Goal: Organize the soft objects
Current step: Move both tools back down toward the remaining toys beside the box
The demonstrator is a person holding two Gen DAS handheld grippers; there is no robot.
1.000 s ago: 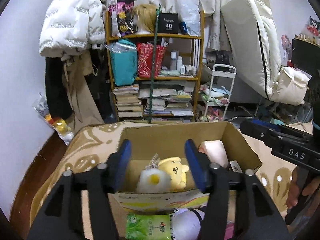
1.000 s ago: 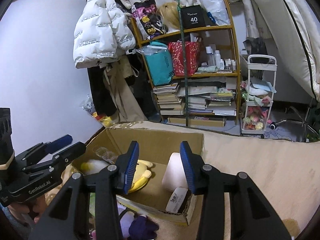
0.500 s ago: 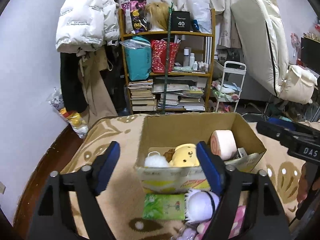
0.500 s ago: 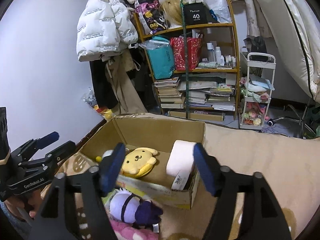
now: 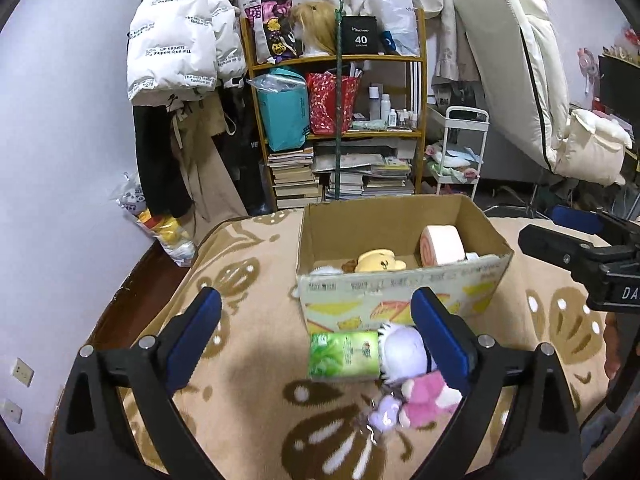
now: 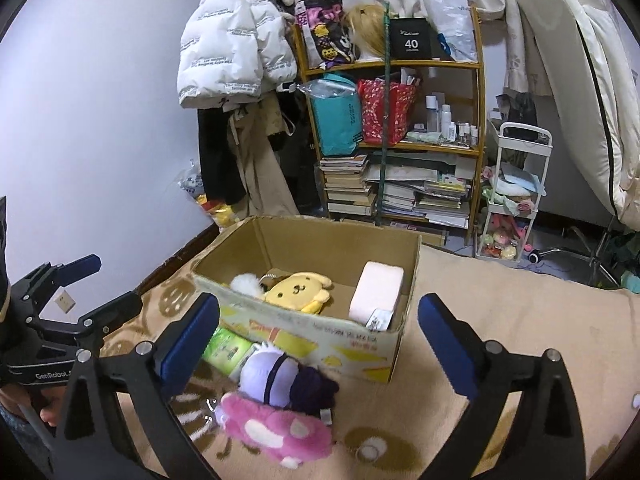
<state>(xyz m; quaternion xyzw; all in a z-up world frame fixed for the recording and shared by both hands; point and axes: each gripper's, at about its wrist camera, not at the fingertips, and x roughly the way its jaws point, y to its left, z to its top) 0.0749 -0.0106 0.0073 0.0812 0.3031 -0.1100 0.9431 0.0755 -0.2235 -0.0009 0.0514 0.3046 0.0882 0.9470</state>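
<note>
An open cardboard box [image 5: 404,296] [image 6: 320,332] sits on the patterned blanket. It holds a yellow plush [image 5: 378,261] [image 6: 298,290], a white fluffy toy [image 6: 246,283] and a pink roll cushion [image 5: 440,239] [image 6: 376,290]. In front of the box lie a green tissue pack [image 5: 344,355] [image 6: 226,350], a white-and-purple plush [image 5: 402,354] [image 6: 286,376] and a pink plush [image 5: 426,400] [image 6: 276,428]. My left gripper [image 5: 316,336] is open and empty above the tissue pack. My right gripper [image 6: 318,340] is open and empty over the box front.
A wooden shelf [image 5: 340,128] with books and bags stands behind the box. A white jacket [image 5: 176,40] hangs at left. A white trolley [image 6: 516,192] and an upright mattress [image 5: 520,80] stand at right. The bed edge drops off at left [image 5: 132,304].
Both grippers have pulled back from the box and opened wide. The toys in front of the box have come into fuller view.
</note>
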